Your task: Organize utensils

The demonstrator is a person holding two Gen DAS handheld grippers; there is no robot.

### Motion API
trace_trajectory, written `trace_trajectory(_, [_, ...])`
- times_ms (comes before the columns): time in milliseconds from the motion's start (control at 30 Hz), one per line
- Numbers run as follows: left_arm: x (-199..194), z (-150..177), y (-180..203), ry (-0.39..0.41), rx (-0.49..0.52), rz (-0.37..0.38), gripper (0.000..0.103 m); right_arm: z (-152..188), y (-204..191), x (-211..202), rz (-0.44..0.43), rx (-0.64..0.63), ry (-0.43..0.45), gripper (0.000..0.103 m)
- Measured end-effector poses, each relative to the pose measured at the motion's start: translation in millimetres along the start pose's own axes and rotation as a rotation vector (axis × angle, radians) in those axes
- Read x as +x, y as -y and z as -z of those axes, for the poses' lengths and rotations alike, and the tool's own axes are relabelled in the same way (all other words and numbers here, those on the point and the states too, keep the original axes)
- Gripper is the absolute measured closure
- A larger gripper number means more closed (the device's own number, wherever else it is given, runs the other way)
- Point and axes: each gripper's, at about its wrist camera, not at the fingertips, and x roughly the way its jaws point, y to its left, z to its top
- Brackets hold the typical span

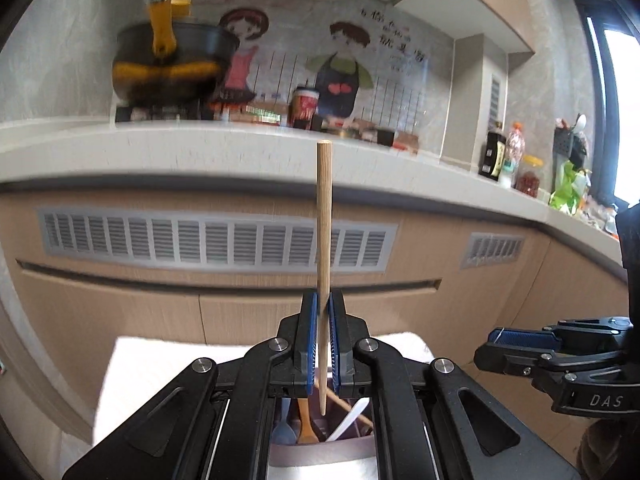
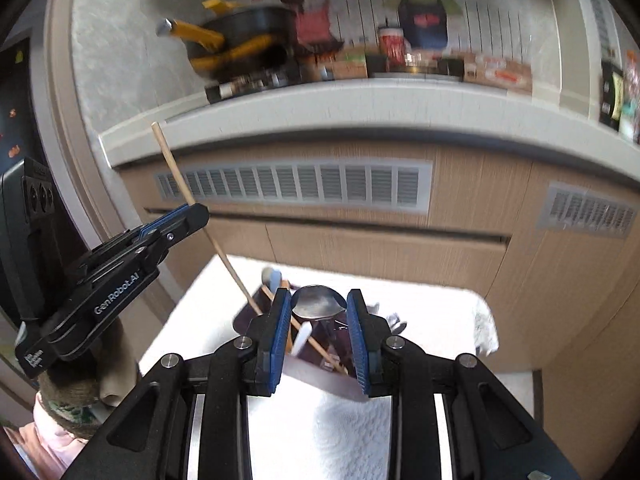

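The left hand-held gripper [image 1: 323, 312] is squeezed tight on a wooden chopstick [image 1: 323, 232], which stands almost straight up between its blue pads. The right hand-held gripper [image 2: 319, 312] has its two fingers spread wide apart with nothing between them. It sits to the right of the chopstick.

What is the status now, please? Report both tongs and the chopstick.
Left tongs shut on chopstick, tip over utensil holder. Right tongs open, a metal spoon between the fingers. Nothing blocking the holder.
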Motion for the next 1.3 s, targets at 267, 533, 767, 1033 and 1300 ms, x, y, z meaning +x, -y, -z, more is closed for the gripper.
trace_trajectory(267, [44,44,-7,-0.108,-0.010,0.009,0.097,11,17,70,-0.032,0.064,-0.193,0.077])
trace_trajectory(533, [66,68,-12,-0.212,-0.023,0.017,0.063,13,34,111,-0.002,0.115,-0.173,0.057])
trace_trajectory(767, [33,81,-20,-0.236,-0.058,-0.027,0.057,39,54,83,0.037,0.208,-0.056,0.039])
trace_trajectory(1033, [-52,117,-2,-0.210,-0.035,-0.126,0.030,108,35,11,0.120,0.226,0.063,0.015])
trace_trajectory(1300, [-130,168,29,-0.181,0.021,-0.197,0.009,177,-2,-49,0.215,0.134,0.161,0.009])
